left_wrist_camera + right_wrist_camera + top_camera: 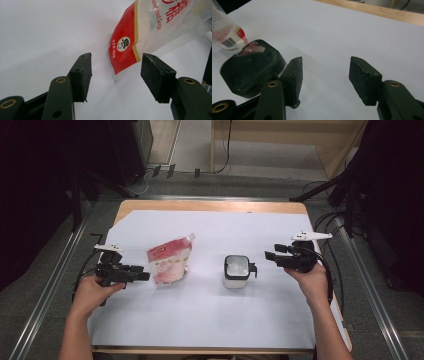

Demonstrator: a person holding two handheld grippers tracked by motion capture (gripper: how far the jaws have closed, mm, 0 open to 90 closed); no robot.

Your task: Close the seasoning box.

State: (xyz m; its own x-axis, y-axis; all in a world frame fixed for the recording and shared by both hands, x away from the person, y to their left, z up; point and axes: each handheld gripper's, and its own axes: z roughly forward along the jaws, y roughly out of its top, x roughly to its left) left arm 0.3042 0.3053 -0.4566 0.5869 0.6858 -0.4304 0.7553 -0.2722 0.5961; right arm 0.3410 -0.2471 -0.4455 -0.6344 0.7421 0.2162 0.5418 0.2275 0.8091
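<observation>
On the white sheet covering the bench (210, 320), a red-and-clear sugar pouch (169, 264) lies left of centre, with a small black-lidded container (236, 270) well apart to its right. Just beside the pouch, the left gripper (145, 276) points at it, jaws wide apart and empty. Near the container, the right gripper (270, 255) is likewise spread wide, holding nothing.
</observation>
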